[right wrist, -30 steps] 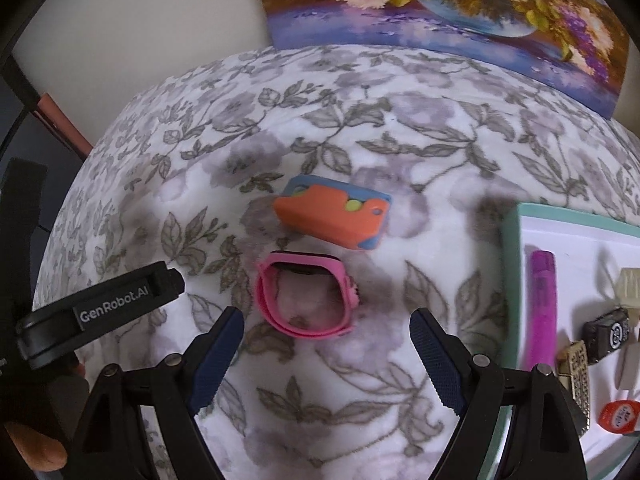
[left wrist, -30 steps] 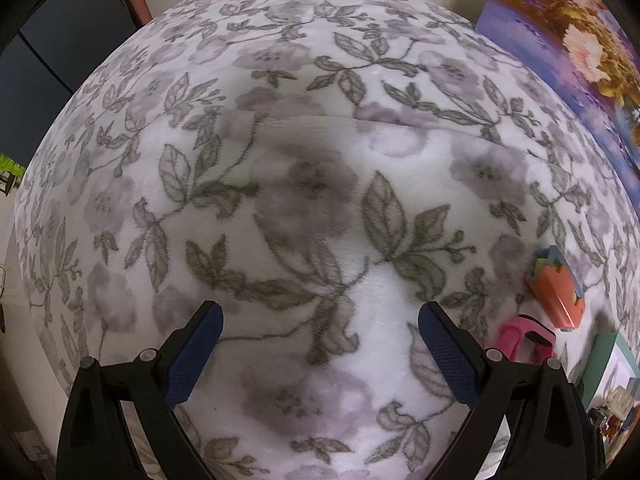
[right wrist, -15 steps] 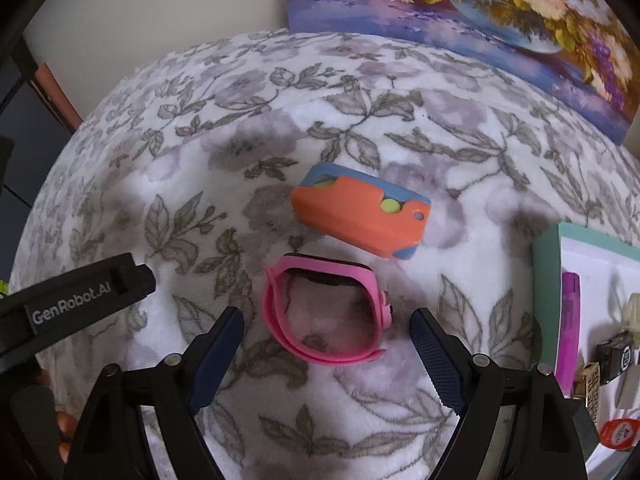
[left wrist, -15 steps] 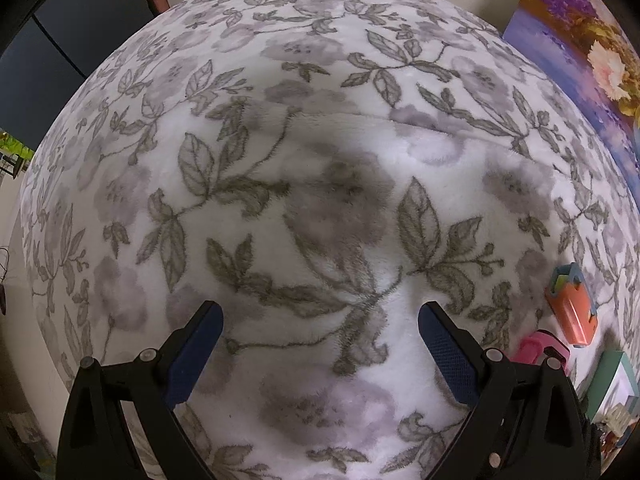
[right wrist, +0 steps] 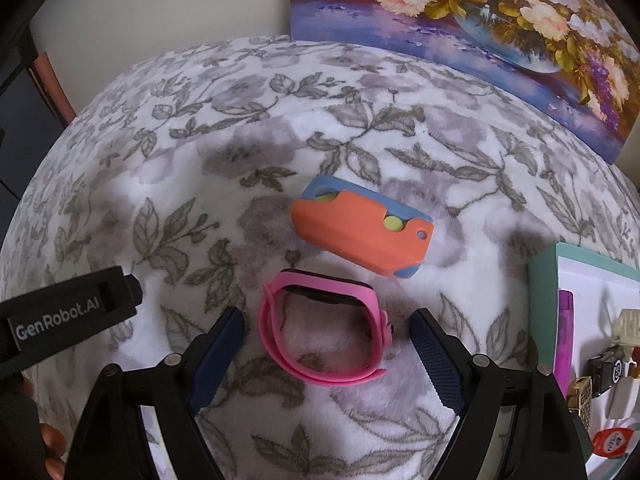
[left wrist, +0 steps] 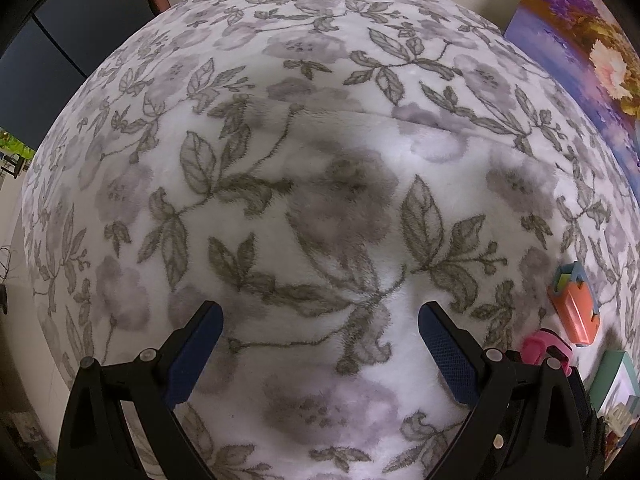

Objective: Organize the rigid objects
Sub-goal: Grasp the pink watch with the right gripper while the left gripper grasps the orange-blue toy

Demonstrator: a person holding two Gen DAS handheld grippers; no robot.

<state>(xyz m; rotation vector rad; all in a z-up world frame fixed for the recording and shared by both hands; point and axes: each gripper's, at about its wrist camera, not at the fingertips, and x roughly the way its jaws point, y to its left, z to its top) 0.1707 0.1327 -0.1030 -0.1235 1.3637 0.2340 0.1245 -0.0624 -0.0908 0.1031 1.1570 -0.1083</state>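
Right hand-held gripper spread wide, pink watch between fingers, untouched; left hand-held gripper spread over bare floral blanket.

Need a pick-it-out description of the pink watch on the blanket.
Start at the floral blanket, left of the teal-rimmed tray. Two items lie there; the pink watch is the nearer, between the open right tongs. It is a closed pink strap loop; its neighbour, the orange-and-blue case, is a solid block.
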